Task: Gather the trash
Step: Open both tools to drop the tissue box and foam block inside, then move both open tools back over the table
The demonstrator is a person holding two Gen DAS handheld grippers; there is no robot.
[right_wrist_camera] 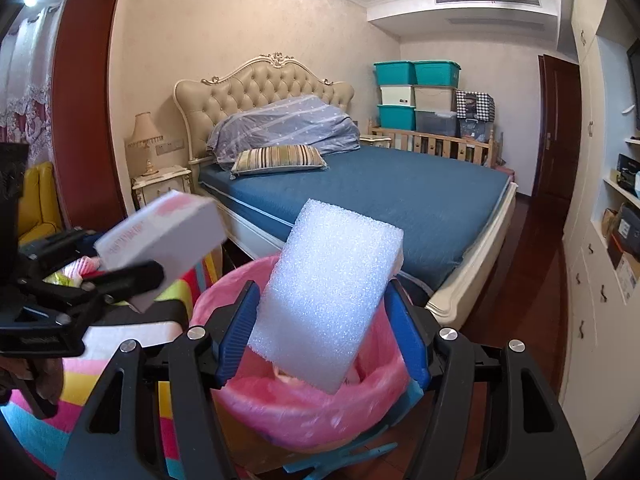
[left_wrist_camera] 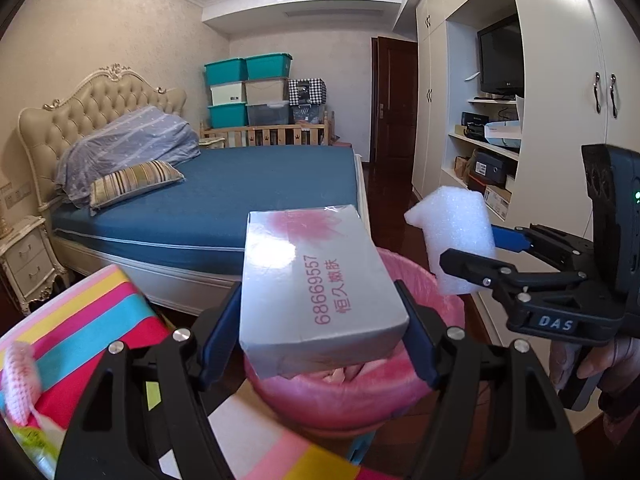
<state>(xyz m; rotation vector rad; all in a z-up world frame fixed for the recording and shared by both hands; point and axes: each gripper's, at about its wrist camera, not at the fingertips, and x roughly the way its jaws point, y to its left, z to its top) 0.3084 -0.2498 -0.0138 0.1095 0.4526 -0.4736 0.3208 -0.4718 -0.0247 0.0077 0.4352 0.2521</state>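
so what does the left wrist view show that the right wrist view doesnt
Only the left wrist view: the TV in the wardrobe niche, and the box's printed top with pink digits.

Only the right wrist view: the bedside lamp, the lace curtain and a yellow seat.

Both: the white box between the left claw's pads, the foam block in the right claw, the pink-lined bin below them, and the bed.

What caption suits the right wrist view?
Right gripper holds white foam block above pink-lined bin; left gripper brings a box.
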